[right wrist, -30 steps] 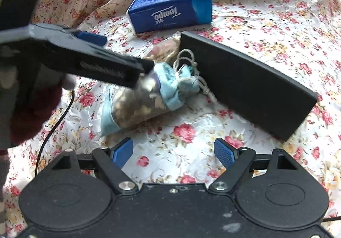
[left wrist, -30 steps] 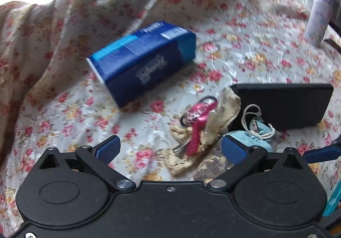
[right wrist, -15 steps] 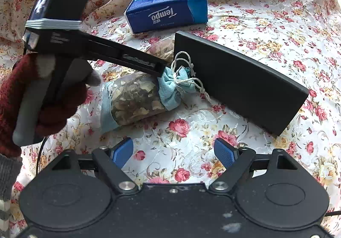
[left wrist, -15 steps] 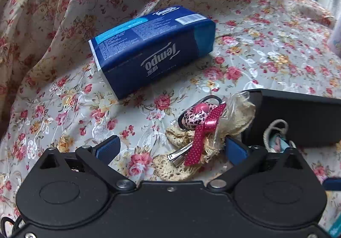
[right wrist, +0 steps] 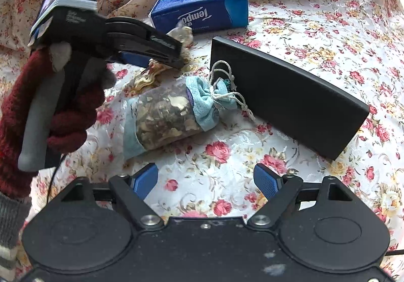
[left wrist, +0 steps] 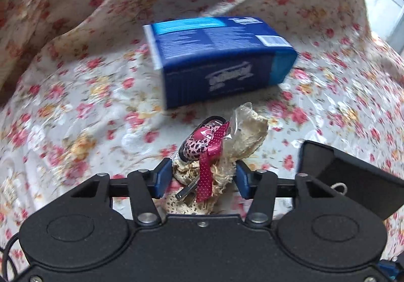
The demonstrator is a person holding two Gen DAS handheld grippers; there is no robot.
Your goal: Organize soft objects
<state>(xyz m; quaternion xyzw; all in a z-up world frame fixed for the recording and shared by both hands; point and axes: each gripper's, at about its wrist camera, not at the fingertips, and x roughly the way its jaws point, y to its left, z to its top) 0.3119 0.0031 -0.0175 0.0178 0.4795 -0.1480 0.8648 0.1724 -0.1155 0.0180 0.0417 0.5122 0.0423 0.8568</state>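
A clear packet of cream lace with a pink leopard hair clip and a red dotted ribbon (left wrist: pixel 214 150) lies between the blue pads of my left gripper (left wrist: pixel 202 178). Its jaws are closing, and both pads press on the packet's sides. In the right wrist view the left gripper (right wrist: pixel 174 59) points down at that packet (right wrist: pixel 183 34), held by a hand in a red glove (right wrist: pixel 63 118). My right gripper (right wrist: pixel 205 181) stands open over bare cloth, just short of a blue mesh sachet of dried pieces (right wrist: pixel 166 115) tied with white cord.
A blue Tempo tissue pack (left wrist: pixel 219 62) (right wrist: pixel 202 11) lies beyond the packet. A long black box (right wrist: pixel 290 100) (left wrist: pixel 353 181) sits to the right, touching the sachet's tied end. A floral cloth (right wrist: pixel 315 17) covers the whole surface and rises in folds at the back.
The left gripper's jaws came together from wide open onto the lace and hair-clip packet, and the gripper rolled and shifted toward the tissue pack. The right gripper kept still.
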